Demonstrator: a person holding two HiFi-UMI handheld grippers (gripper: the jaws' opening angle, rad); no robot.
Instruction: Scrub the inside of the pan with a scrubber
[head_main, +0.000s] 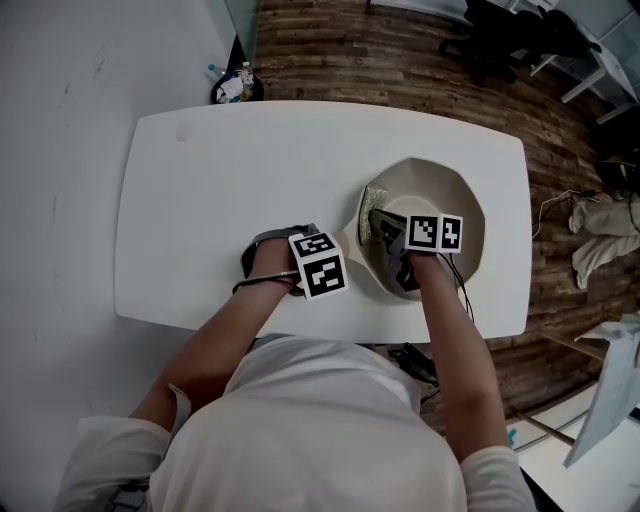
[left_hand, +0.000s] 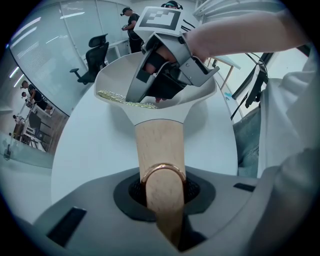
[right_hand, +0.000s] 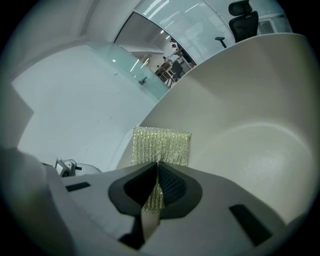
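Your right gripper (right_hand: 157, 184) is pinching the scrubber (right_hand: 161, 145) between nearly closed jaws, holding it against the pan's (right_hand: 250, 120) inner wall just ahead of the fingertips. Your left gripper (left_hand: 163, 192) is clamping the wooden handle (left_hand: 159, 142), with the pan sitting just beyond on the table (head_main: 200, 190).

The pan (head_main: 455, 190) has a matt cream coating, and its inside is faintly speckled with a soft sheen. Its handle (left_hand: 161, 142) is pale, fine-grained wood ringed by a glossy copper-coloured metal band (left_hand: 162, 170). Inside the pan, the scrubber (right_hand: 161, 145) is ribbed, glittery yellow-green mesh (rough by its look). Under the pan, the table (head_main: 250, 170) is smooth matt white. The left gripper (left_hand: 164, 195) and right gripper (right_hand: 155, 190) are matt grey plastic with black cross-hatched pads (right_hand: 172, 186).
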